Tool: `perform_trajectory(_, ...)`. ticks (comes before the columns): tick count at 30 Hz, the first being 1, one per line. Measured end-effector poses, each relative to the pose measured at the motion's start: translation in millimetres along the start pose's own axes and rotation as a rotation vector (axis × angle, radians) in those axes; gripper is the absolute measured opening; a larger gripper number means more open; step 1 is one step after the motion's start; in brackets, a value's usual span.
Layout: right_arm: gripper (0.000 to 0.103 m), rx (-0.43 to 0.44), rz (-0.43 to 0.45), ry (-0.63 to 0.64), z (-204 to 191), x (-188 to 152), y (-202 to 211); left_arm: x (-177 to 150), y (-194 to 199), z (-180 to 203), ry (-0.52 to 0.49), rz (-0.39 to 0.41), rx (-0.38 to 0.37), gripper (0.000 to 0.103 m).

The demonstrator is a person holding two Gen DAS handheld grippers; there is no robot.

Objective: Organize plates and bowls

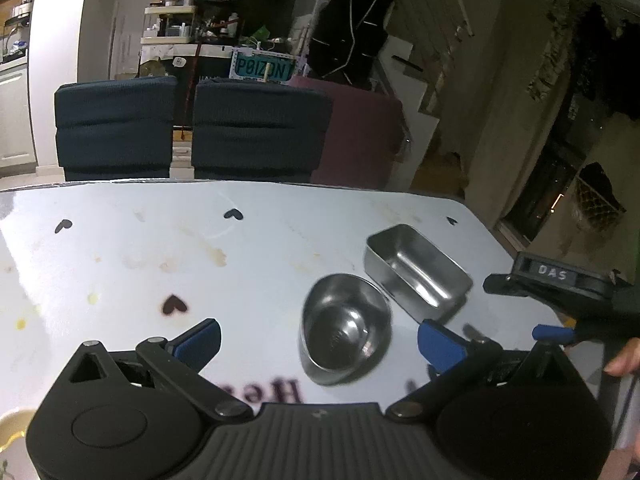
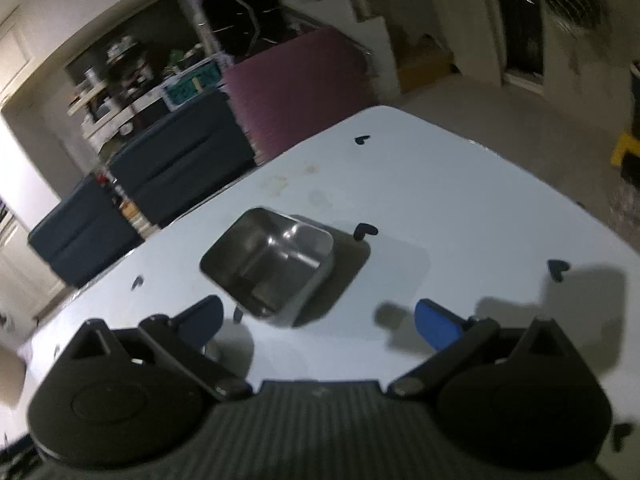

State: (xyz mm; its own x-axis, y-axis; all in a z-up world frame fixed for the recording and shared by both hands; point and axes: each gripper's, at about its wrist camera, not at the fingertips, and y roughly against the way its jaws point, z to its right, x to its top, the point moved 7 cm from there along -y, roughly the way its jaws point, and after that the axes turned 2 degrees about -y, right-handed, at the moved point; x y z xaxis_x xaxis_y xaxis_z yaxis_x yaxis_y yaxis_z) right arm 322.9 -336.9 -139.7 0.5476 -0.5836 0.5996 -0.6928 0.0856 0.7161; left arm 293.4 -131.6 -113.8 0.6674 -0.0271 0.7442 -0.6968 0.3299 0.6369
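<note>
The round polished steel bowl (image 1: 345, 328) sits upright on the pale blue heart-printed desk (image 1: 160, 248), touching or all but touching a corner of the rectangular stainless steel container (image 1: 418, 272), which stands just beyond it toward the desk's far right corner. The 2 vessels are grouped side by side rather than nested, which suggests the sorting is at an early stage; no plates show in either view.

The left claw (image 1: 318, 340) hangs low over the desk with its blue-padded fingers (image 1: 198, 342) spread wide and nothing between them. The bowl lies in the gap between the pads, nearer the right one, so the claw looks lined up to straddle the rim, and it would need to drop and close to take hold. A polished round wall gives little purchase, so a pinch on the rim seems the safer choice.

The right claw (image 2: 316, 318) is likewise wide open and empty, held above the desk and aimed at the steel container (image 2: 266, 262), whose near corner falls between its pads. That view is tilted and blurred, so contact cannot be judged. Each claw appears assigned 1 vessel.

Beyond the desk stand 2 dark blue padded chairs (image 1: 116, 128) and a maroon one (image 1: 360, 136).
</note>
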Motion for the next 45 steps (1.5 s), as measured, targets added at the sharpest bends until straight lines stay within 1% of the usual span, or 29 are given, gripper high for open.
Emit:
perform_trajectory(2, 0.101, -0.025, -0.020, -0.016, -1, 1, -17, 2, -6, -4, -0.004, 0.007, 0.007, 0.103)
perform_trajectory(4, 0.095, -0.018, -0.044, -0.036, -3, 2, -33, 5, -12, -9, -0.003, 0.015, 0.013, 0.103)
perform_trajectory(5, 0.090, -0.013, -0.055, -0.049, -5, 2, -38, 7, -14, -11, 0.001, 0.018, 0.014, 0.103)
perform_trajectory(7, 0.084, -0.005, -0.073, -0.072, -8, 1, -49, 10, -20, -15, 0.010, 0.022, 0.009, 0.103)
perform_trajectory(10, 0.074, 0.005, -0.090, -0.069, -12, 0, -63, 13, -26, -17, 0.019, 0.025, 0.001, 0.103)
perform_trajectory(12, 0.053, -0.010, -0.100, -0.068, -14, -1, -71, 13, -30, -16, 0.022, 0.026, 0.001, 0.103)
perform_trajectory(13, 0.048, -0.026, -0.106, -0.071, -13, -2, -74, 14, -31, -15, 0.022, 0.025, -0.002, 0.103)
perform_trajectory(16, 0.040, -0.028, -0.093, -0.089, -6, -1, -75, 13, -36, -10, 0.018, 0.020, -0.011, 0.103)
perform_trajectory(18, 0.033, -0.044, -0.080, -0.088, 0, 0, -72, 12, -39, -5, 0.019, 0.019, -0.019, 0.103)
perform_trajectory(22, 0.029, -0.070, -0.080, -0.077, 15, 2, -65, 13, -43, 11, 0.034, 0.017, -0.059, 0.102)
perform_trajectory(24, 0.021, -0.086, -0.082, -0.067, 24, 1, -60, 12, -46, 22, 0.037, 0.016, -0.080, 0.101)
perform_trajectory(27, 0.013, -0.102, -0.084, -0.051, 36, 0, -51, 11, -50, 40, 0.039, 0.006, -0.120, 0.095)
perform_trajectory(29, 0.009, -0.095, -0.093, -0.035, 42, -1, -45, 9, -54, 53, 0.043, -0.010, -0.144, 0.091)
perform_trajectory(31, 0.007, -0.092, -0.117, -0.006, 48, -4, -39, 6, -58, 64, 0.045, -0.031, -0.167, 0.083)
perform_trajectory(32, 0.005, -0.086, -0.128, 0.011, 51, -6, -36, 4, -62, 70, 0.048, -0.047, -0.179, 0.081)
perform_trajectory(34, 0.005, -0.077, -0.155, 0.046, 55, -11, -29, 1, -67, 79, 0.053, -0.076, -0.194, 0.069)
perform_trajectory(35, 0.004, -0.070, -0.168, 0.059, 59, -13, -25, -1, -70, 84, 0.056, -0.091, -0.199, 0.065)
perform_trajectory(36, 0.005, -0.067, -0.177, 0.072, 60, -16, -21, -3, -74, 88, 0.057, -0.107, -0.205, 0.059)
perform_trajectory(37, 0.005, -0.065, -0.186, 0.085, 62, -19, -18, -4, -78, 92, 0.060, -0.123, -0.214, 0.055)
perform_trajectory(39, 0.005, -0.059, -0.196, 0.099, 65, -21, -13, -7, -84, 98, 0.061, -0.141, -0.225, 0.052)
perform_trajectory(42, 0.004, -0.040, -0.205, 0.104, 72, -23, -7, -8, -94, 108, 0.028, -0.146, -0.221, 0.051)
perform_trajectory(45, 0.004, -0.021, -0.208, 0.128, 75, -24, -7, -14, -106, 113, 0.028, -0.178, -0.225, 0.048)
